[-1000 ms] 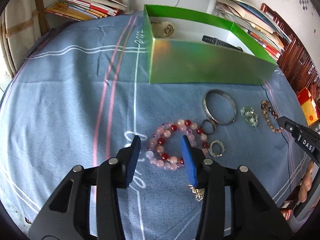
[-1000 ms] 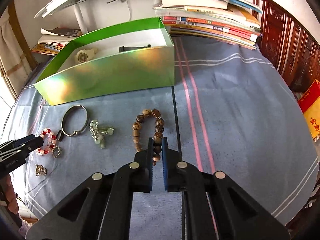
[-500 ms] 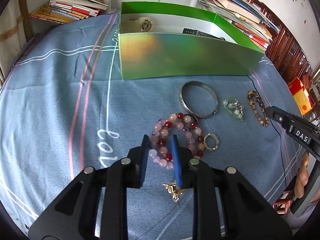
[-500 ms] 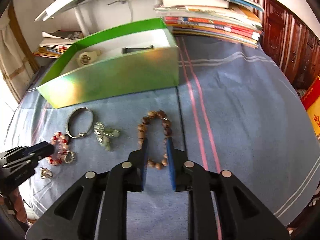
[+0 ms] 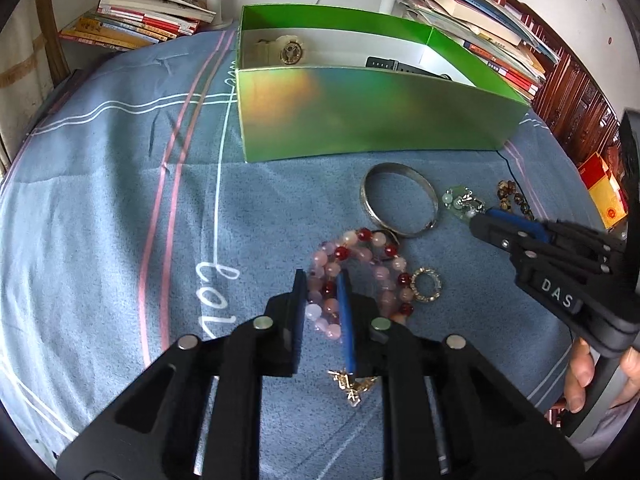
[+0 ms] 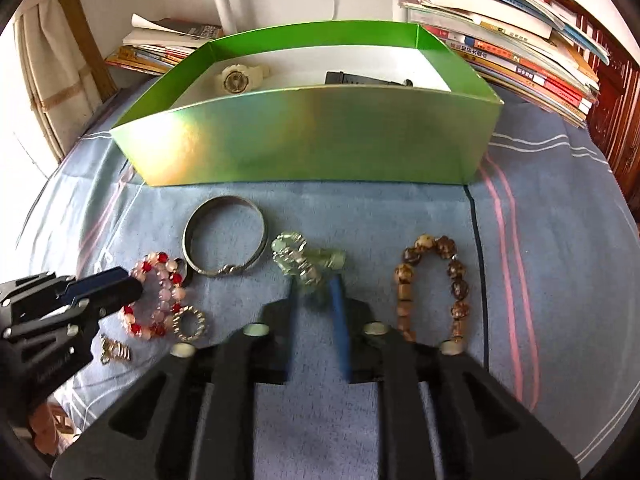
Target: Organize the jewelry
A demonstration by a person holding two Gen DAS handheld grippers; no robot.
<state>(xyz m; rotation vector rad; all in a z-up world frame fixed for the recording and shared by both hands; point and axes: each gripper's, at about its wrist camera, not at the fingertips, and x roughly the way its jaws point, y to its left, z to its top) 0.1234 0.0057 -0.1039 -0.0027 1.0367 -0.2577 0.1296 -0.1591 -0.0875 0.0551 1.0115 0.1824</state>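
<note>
On the blue cloth lies a pink and red bead bracelet (image 5: 360,248). My left gripper (image 5: 322,280) is closing on its near strand, and the beads fill the gap between the pads. My right gripper (image 6: 314,284) stands over the near end of a green jade pendant (image 6: 296,252). Its jaws are closing with that end between them, and a narrow gap still shows. A brown bead bracelet (image 6: 404,276) lies free to the right. A silver bangle (image 6: 188,236), a rhinestone ring (image 6: 192,322) and a gold charm (image 6: 114,350) also lie loose.
A green box (image 6: 320,132) stands behind the jewelry, holding a white watch (image 6: 236,78) and a black strap (image 6: 360,79). Stacks of books (image 6: 520,52) line the back. A hand (image 5: 580,376) holds the right gripper's handle.
The left jaws narrowed onto the pink bracelet's strand. The right gripper let the brown bracelet go, opened a little and swung left to the green pendant.
</note>
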